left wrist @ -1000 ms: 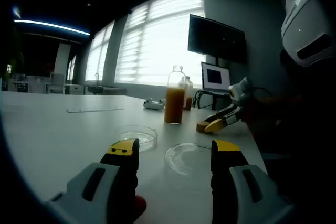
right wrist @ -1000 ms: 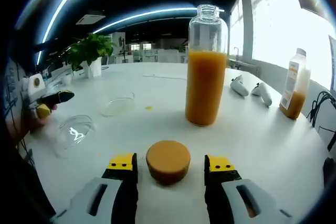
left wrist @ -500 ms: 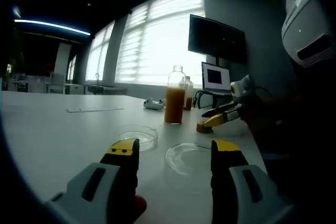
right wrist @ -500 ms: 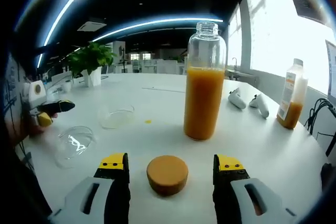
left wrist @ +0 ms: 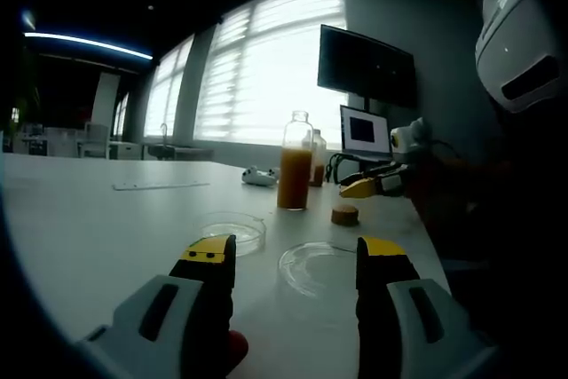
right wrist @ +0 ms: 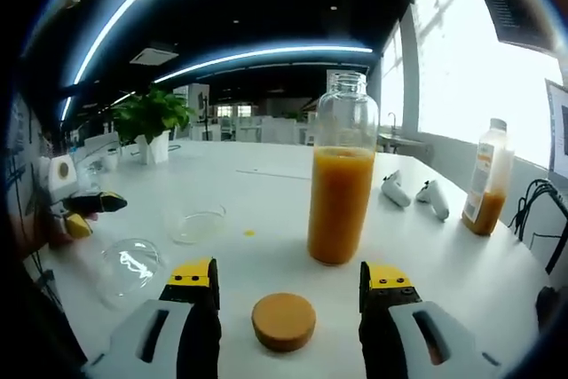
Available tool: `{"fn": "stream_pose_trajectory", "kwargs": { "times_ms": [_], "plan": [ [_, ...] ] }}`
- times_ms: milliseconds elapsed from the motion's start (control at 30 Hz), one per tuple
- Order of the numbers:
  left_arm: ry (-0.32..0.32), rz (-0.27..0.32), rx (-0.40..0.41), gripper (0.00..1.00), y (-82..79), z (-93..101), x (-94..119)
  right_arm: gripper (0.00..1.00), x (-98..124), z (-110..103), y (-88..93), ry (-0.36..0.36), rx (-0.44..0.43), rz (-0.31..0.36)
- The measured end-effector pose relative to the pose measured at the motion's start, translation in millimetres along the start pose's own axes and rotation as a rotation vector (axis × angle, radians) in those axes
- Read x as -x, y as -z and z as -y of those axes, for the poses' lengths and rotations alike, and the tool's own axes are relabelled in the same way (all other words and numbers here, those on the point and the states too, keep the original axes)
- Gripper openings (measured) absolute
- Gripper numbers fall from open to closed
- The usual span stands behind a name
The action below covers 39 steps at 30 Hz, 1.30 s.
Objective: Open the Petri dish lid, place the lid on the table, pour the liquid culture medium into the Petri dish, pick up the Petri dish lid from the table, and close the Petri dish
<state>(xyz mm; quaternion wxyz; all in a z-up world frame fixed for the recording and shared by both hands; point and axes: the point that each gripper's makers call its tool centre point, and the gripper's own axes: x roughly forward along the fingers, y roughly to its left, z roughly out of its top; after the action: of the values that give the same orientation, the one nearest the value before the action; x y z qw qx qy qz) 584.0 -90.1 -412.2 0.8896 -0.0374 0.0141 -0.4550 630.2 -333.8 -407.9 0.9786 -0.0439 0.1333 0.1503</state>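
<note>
Both grippers open and empty: right gripper (right wrist: 288,274) above cork lid (right wrist: 283,321), bottle (right wrist: 340,175) beyond; left gripper (left wrist: 295,253) near Petri dish lid (left wrist: 318,268).

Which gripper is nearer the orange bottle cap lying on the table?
Right. The right gripper hangs open just above the cap, jaws either side of it. The left gripper sits by the Petri dish lid, farther off.

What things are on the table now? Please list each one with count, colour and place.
bottle: one, clear glass, orange liquid, open, mid-table.
cap: one, tan, lying before the bottle.
dish: one, clear, left of the bottle.
lid: one, clear, near edge beside the dish.
small bottle: one, orange liquid, far right.
controllers: two, white, behind the bottle.
plant: one, green, far left.
left gripper: open, over the lid.
right gripper: open, above the cap.
</note>
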Motion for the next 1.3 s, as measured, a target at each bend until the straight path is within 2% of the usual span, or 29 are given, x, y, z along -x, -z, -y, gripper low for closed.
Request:
{"fn": "stream_pose_trajectory", "kwargs": {
  "times_ms": [333, 633, 967, 1300],
  "plan": [
    [0.003, -0.001, 0.000, 0.46, 0.3, 0.2, -0.4, 0.57, 3.3, 11.9, -34.7, 0.072, -0.005, 0.109],
    [0.002, -0.001, -0.001, 0.46, 0.3, 0.1, -0.5, 0.58, -4.4, 17.4, -60.1, 0.106, -0.034, 0.180],
    [0.004, 0.001, 0.003, 0.46, -0.3, 0.1, -0.2, 0.61, -14.1, 22.7, -74.3, 0.125, -0.066, 0.224],
    [0.004, 0.000, 0.008, 0.46, 0.1, -0.5, -0.3, 0.60, -28.5, 31.4, -96.9, 0.155, -0.074, 0.282]
  ]
}}
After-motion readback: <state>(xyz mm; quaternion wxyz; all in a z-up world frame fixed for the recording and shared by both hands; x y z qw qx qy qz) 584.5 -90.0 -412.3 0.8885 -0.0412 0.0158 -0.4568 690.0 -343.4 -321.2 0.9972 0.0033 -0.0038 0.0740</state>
